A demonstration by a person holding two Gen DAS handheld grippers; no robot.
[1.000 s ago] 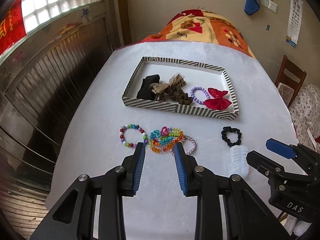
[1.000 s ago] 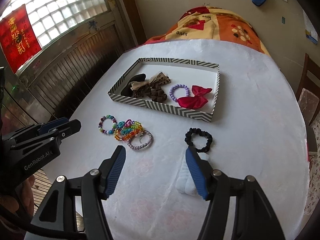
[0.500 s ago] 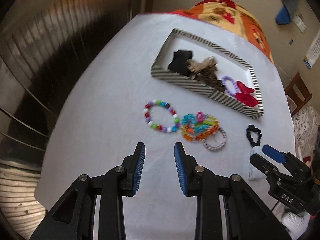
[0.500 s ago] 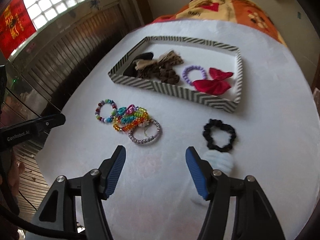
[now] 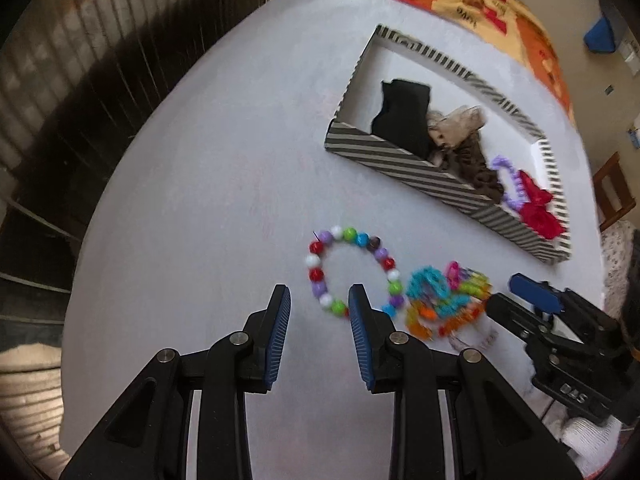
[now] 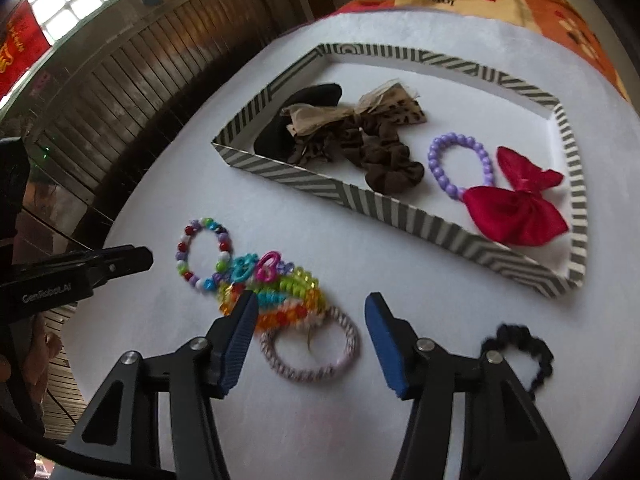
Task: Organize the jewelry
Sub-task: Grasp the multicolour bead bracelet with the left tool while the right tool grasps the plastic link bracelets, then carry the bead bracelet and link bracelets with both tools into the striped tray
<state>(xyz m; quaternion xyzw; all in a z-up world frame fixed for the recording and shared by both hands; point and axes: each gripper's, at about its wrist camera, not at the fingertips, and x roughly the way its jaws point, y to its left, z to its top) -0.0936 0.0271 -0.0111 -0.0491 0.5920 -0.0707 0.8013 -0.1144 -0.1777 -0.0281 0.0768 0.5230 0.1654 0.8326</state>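
A multicoloured bead bracelet [image 5: 348, 234] lies on the white table, and its near-left beads sit just ahead of my left gripper [image 5: 318, 297], which is open and grips nothing. Beside it is a heap of bright plastic bracelets [image 6: 288, 286], overlapping a pink-and-white striped hair tie [image 6: 349, 334]. My right gripper [image 6: 312, 303] hovers over that heap and tie. Its jaws are closing, with both things between the fingertips and no pad pressing on them. Further back, the striped tray [image 6: 400, 209] holds dark scrunchies, a purple bead bracelet [image 6: 460, 142] and a red bow [image 6: 516, 210].
A black scrunchie [image 6: 520, 342] lies on the table right of my right gripper. The left table edge drops off toward a dark slatted door [image 6: 120, 92]. An orange patterned blanket [image 5: 480, 4] covers the far end, and a wooden chair [image 5: 612, 184] stands at the right.
Both grippers have come down and closer to the loose bracelets, which now fill more of each view. The right gripper's fingers stand a little closer together than before.
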